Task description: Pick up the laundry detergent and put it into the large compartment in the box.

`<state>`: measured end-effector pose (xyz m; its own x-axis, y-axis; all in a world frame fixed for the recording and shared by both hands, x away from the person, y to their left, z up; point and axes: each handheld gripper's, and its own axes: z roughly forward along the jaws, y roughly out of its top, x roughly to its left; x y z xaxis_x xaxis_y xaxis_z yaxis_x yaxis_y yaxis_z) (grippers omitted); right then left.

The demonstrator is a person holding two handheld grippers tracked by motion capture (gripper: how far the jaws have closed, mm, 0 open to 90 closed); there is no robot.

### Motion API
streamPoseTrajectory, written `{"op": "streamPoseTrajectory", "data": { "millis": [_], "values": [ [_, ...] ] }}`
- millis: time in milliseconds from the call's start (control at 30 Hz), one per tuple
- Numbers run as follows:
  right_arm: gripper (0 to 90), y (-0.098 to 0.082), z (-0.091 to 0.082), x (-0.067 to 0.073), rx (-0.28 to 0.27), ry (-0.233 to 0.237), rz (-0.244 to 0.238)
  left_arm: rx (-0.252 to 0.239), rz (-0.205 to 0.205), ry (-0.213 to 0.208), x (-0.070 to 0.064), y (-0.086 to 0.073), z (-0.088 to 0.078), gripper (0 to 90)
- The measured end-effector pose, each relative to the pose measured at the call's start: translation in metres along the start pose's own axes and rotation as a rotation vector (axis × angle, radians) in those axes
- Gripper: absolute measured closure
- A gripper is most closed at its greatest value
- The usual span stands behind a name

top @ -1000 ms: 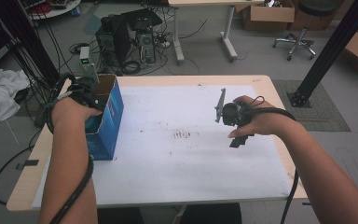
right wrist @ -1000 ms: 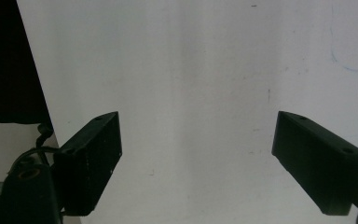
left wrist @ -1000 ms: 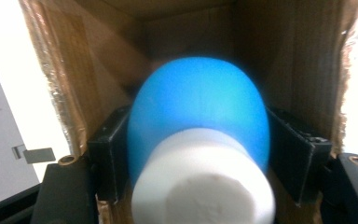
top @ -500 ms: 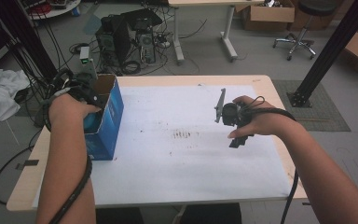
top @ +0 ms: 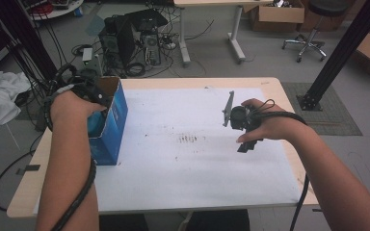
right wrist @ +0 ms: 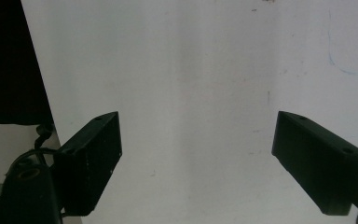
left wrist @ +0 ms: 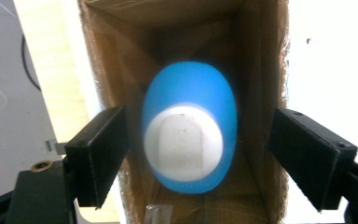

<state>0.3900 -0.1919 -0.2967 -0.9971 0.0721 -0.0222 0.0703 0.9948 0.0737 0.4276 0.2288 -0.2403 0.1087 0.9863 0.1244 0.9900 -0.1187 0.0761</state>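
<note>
1. A blue bottle with a white cap (left wrist: 185, 133) is seen in the left gripper view, standing inside an open cardboard box (left wrist: 261, 70); its lower body is blurred and hidden by its own top.
2. In the high view the box (top: 110, 126) is shown blue outside, at the left part of the desk (top: 279, 89), on the edge of a white sheet (top: 183, 168); the bottle can barely be made out there behind the left hand (top: 70, 103).
3. The left tool (left wrist: 198, 161) is held wide over the box mouth, one jaw at each side of the bottle, neither touching it.
4. The right tool (right wrist: 198, 158) is held wide above the bare sheet (right wrist: 191, 70), nothing between its jaws.
5. In the high view the right tool (top: 243, 126) is mostly covered by the right hand (top: 265, 126), so its jaws cannot be judged there.
6. Beyond the desk, computer towers (top: 130, 36), cables and a chair (top: 313, 29) are seen on the floor.
</note>
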Motion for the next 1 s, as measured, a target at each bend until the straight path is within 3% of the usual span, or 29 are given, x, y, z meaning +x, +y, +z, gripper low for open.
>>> {"op": "streamPoseTrajectory", "data": {
  "millis": [700,1000],
  "values": [
    [15.9,-0.003,-0.005,0.004,0.002,-0.007,0.005,0.01,-0.024,0.041,0.006,-0.007,-0.018,11.3],
    [15.9,-0.002,-0.005,0.005,0.002,-0.005,0.004,0.023,-0.03,0.032,0.008,-0.01,-0.026,5.2]
  ]
}}
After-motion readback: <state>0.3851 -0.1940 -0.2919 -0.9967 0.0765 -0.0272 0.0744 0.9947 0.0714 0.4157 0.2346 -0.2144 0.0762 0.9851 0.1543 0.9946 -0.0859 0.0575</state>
